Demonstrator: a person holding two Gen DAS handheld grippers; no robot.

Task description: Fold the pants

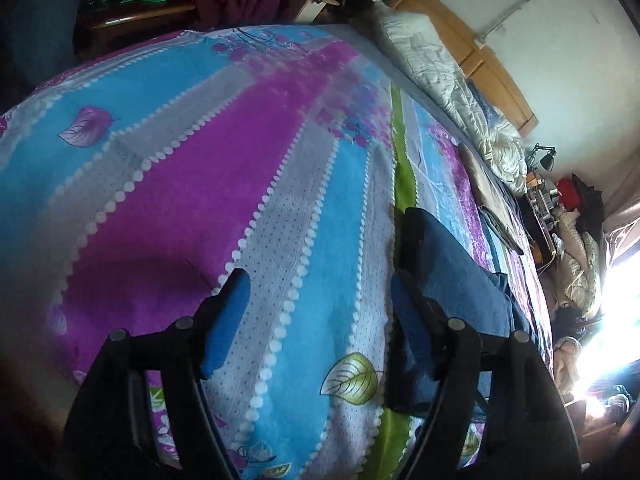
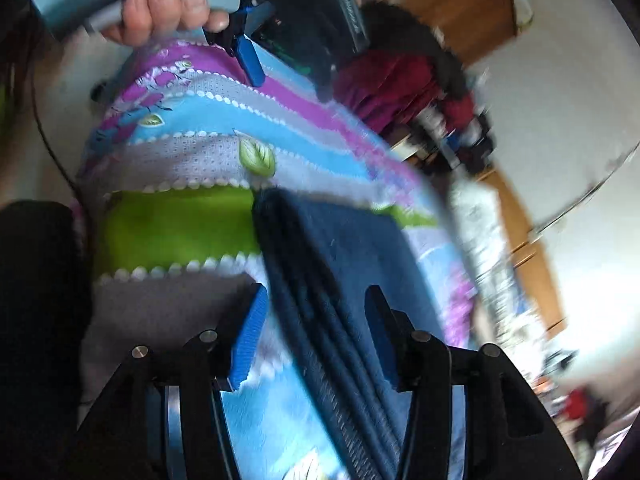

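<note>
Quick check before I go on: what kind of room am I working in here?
Most likely a lived-in bedroom: the folded blue pants lie on a bed with a striped floral bedspread, with a white quilted duvet along a wooden headboard.

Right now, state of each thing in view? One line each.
Pants: folded in layers, lying on the bedspread.
Left gripper: open, empty, beside the pants.
Right gripper: open, fingers either side of the folded edge, not clamped.
Bedspread: spread flat over the bed.
Hand: wrapped around the left gripper's handle.
</note>
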